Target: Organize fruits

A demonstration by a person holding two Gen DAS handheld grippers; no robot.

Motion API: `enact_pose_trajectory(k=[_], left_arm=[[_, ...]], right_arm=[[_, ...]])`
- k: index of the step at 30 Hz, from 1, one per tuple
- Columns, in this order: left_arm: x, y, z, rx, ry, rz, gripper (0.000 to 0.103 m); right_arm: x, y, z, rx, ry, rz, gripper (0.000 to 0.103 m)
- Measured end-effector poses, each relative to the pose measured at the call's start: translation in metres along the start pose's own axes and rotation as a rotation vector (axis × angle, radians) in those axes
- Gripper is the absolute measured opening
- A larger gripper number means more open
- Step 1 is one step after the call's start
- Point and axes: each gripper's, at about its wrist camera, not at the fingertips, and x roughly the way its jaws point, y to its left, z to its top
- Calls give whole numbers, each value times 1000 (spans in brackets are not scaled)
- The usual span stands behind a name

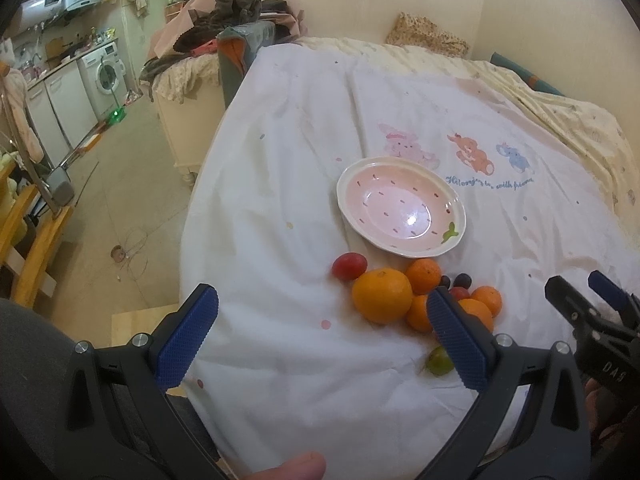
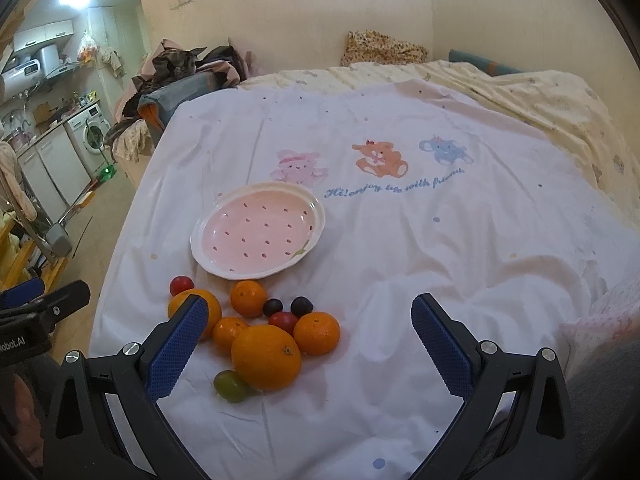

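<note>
An empty pink strawberry-pattern plate [image 1: 401, 212] [image 2: 258, 230] lies on a white sheet. Just in front of it is a cluster of fruit: several oranges, the largest [image 1: 382, 295] [image 2: 266, 357], a red plum [image 1: 349, 266] [image 2: 181, 285], two dark grapes [image 2: 301, 305], a red tomato [image 2: 282, 321] and a green fruit [image 1: 439, 361] [image 2: 231, 386]. My left gripper [image 1: 322, 334] is open and empty, hovering near the front left of the fruit. My right gripper [image 2: 310, 344] is open and empty above the sheet, just behind the fruit.
The white sheet [image 2: 440, 240] with cartoon animals covers a bed. The bed's left edge drops to the floor [image 1: 120, 208]. A clothes pile [image 1: 232, 20] lies at the far left; a kitchen with a washing machine [image 1: 106, 74] is beyond. A yellow quilt [image 2: 560, 100] lies at the right.
</note>
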Motion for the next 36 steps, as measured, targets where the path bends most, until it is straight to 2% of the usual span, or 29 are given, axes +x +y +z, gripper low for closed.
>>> enact_pose_trajectory(k=[18,20,24,30,32,36], left_arm=[[0,-3,-1,-10,1,-2,103],[1,-1,0,-15,5,3,103],[4,2,-1,-26,26,6,103],[7,6,0,-44,41,2,103],[7,7,0,-54,47,-3,103],[8,10,0,-65,52,-4,103]], right_arm=[[-2,2,0,10,17,29,103],[4,0,3,18,75,47,103],[27,-9,11,81,277,154,102],[70,-15,5,181,529,206,97],[84,-13,-1,215,597,221,87],[108,-11,-15,269,684,227,84]])
